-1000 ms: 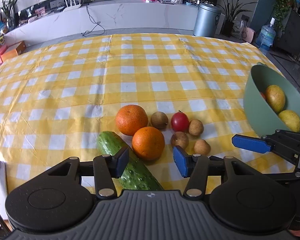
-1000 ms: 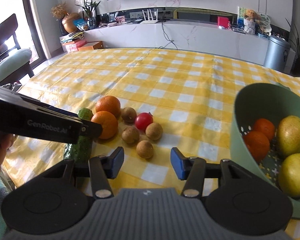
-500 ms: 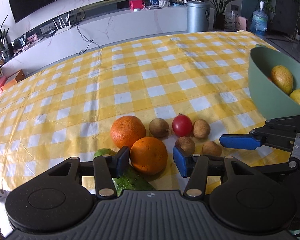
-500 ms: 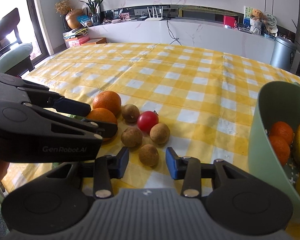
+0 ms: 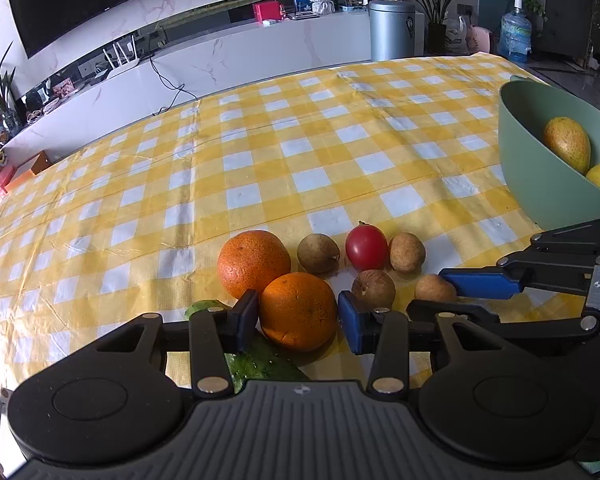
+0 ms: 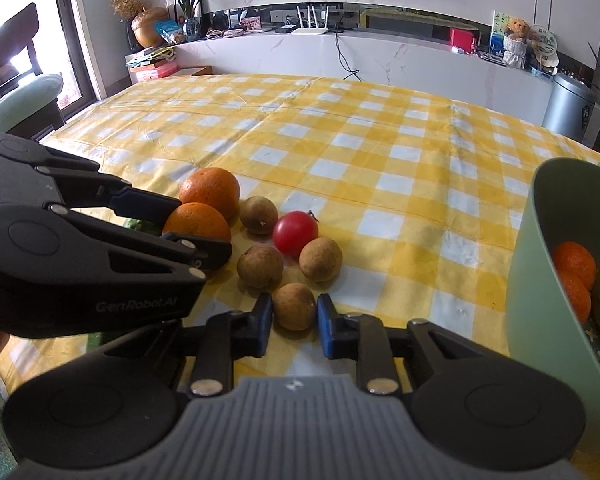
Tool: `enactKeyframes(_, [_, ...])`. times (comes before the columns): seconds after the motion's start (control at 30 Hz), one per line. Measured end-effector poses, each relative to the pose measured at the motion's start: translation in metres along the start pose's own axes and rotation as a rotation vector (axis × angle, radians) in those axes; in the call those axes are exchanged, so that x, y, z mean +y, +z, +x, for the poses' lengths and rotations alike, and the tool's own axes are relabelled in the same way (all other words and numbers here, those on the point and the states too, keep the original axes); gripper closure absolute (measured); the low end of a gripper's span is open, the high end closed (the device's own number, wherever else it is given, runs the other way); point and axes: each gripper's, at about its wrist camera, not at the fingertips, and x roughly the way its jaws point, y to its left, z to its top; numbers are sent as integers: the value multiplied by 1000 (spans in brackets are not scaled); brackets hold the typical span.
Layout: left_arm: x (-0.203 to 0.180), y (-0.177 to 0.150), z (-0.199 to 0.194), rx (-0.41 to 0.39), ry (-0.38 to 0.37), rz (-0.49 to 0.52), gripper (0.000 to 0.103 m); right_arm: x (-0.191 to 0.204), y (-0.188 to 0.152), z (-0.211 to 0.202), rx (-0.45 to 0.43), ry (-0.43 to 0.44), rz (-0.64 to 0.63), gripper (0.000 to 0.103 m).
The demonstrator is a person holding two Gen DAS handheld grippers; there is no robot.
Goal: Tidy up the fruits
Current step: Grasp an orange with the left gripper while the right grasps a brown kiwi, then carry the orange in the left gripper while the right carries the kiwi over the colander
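Orange-skinned and dimpled, the near orange (image 5: 298, 312) sits between the closing left gripper (image 5: 298, 322) pads, bare checked worktop (image 5: 260, 140) beyond. Right view: right gripper (image 6: 293, 325) clenches a brown longan (image 6: 294, 306); green bowl (image 6: 540, 280) stands right.

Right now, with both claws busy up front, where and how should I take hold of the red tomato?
Grip the red tomato across its round middle, coming down from above. Small brown fruits press close around it, and its stem points to the far side, so a low sideways approach would probably knock them. Its smooth skin suggests a gentle squeeze.
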Motion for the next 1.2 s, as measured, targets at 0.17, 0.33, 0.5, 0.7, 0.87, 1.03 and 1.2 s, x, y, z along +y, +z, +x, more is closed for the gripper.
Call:
enactKeyframes(0.17, [2, 0, -9, -5, -58, -22, 55, -3, 0, -7, 2, -27, 7, 83])
enactKeyframes(0.33, [1, -1, -13, 11, -126, -39, 55, -13, -2, -12, 33, -54, 42, 83])
enactKeyframes(0.5, [-3, -3, -8, 39, -108, -15, 55, -18, -3, -10, 57, -57, 72, 83])
enactKeyframes(0.7, [-7, -4, -4, 43, -109, 21, 54, -14, -3, -8, 57, -64, 49, 83])
enactKeyframes(0.87, [-10, -5, 0, 50, -86, 41, 52, -14, -3, -8, 57, -64, 51, 83])
enactKeyframes(1.03, [-10, -5, -1, 45, -82, 33, 53, -14, -3, -7, 57, -64, 48, 83])
enactKeyframes(1.2, [-11, -5, -6, 33, -76, 23, 54, -14, -3, -9, 49, -64, 52, 83])
